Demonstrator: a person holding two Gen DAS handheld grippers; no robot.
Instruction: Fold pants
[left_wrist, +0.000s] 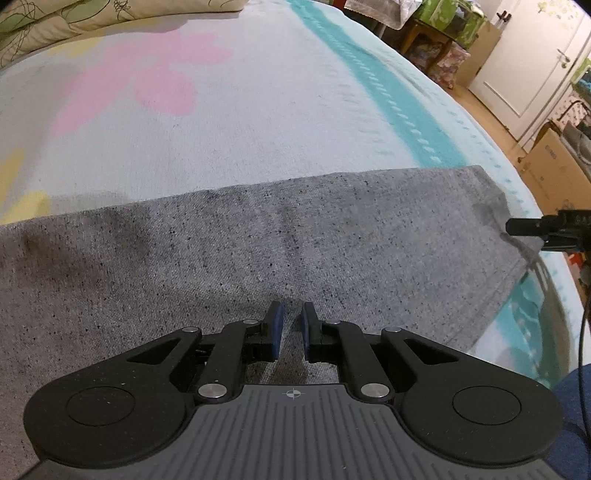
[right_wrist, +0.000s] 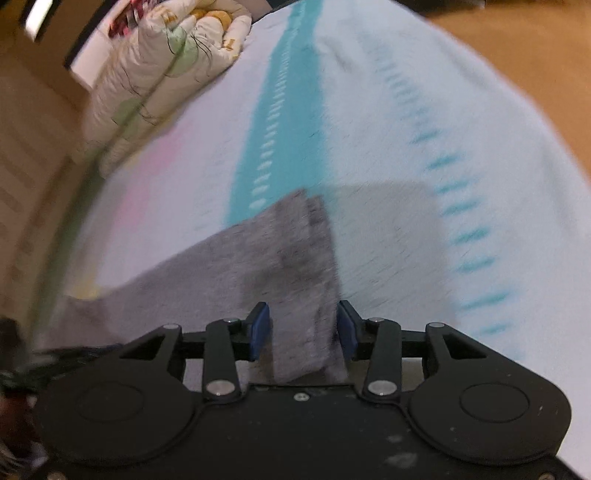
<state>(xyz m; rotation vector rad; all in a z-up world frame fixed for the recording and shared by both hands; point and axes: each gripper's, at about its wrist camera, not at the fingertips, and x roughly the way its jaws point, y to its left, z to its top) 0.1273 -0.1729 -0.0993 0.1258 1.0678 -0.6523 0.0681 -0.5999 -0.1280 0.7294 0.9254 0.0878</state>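
The grey speckled pants lie flat across a bed. My left gripper hovers low over their near part, its blue pads a narrow gap apart with nothing between them. My right gripper is open, with the right end of the pants lying between its blue pads, untouched by the left pad. The right gripper also shows in the left wrist view at the pants' right edge. The right wrist view is blurred.
The bedspread is white with pink and yellow patches and teal stripes. A quilted pillow lies at the head of the bed. Past the bed's right edge are cardboard boxes, a wooden stool and a white door.
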